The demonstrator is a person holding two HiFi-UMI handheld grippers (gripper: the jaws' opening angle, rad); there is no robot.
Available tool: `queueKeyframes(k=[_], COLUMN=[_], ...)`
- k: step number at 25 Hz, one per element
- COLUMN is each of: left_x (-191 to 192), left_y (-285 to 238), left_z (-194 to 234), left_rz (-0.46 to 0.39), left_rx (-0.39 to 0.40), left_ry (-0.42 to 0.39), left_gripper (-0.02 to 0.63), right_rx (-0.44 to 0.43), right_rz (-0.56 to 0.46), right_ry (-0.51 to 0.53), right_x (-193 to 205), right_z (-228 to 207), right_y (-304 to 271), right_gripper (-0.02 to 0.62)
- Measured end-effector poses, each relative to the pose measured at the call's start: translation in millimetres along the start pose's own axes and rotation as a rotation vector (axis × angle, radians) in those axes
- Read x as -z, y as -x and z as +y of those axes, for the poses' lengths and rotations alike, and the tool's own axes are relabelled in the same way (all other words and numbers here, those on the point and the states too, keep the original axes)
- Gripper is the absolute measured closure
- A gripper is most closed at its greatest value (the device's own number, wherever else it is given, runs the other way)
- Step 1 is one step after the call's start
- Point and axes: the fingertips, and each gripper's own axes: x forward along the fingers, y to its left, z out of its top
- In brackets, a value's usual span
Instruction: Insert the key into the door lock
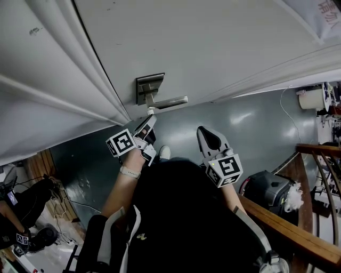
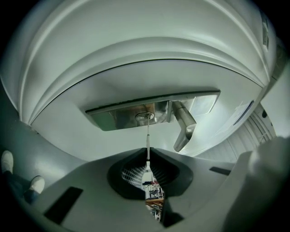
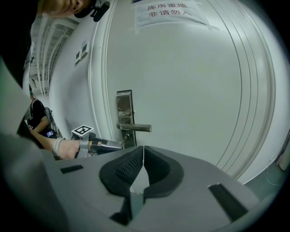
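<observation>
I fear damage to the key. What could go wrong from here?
1. The left gripper pinches only the end of the thin key, whose tip is at the lock; a skewed push may bend it or make it slip.
2. The handle sits close beside; the gripper could bump it.

- Probably a corridor in a workplace or lab building, though little shows.
- White door (image 3: 190,90) with a printed paper notice (image 3: 170,13) and a steel handle (image 3: 134,128).
- Grey floor (image 1: 256,130), loose cables (image 1: 66,204), wooden railing (image 1: 287,228).
</observation>
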Motion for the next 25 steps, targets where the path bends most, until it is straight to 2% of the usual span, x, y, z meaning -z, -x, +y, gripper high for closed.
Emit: queueKeyframes(k=[7,14,25], left_x=[2.3,-0.6,-2.3], left_y=[-2.9,-0.5,8.5], left_z=[-1.4,-5.7,-5.7], left_rz=[0.066,0.016,-0.036], left_rx=[-0.059,-0.042,-0.027], left_ry=[-0.026,0.037,0.052], left_gripper=[0.581,0.581,0.581], right_rx=[0.006,-0.001,-0.008], right_rz=[-0.014,-0.016,-0.014], right_ry=[-0.008,-0.004,-0.003], right_x=[-5.1,-5.4,-4.1], right_z=[-1.0,0.4,3.1], right_y=[-1.2,-4.1,-6.4], right_gripper=[0.578,0.578,0.578])
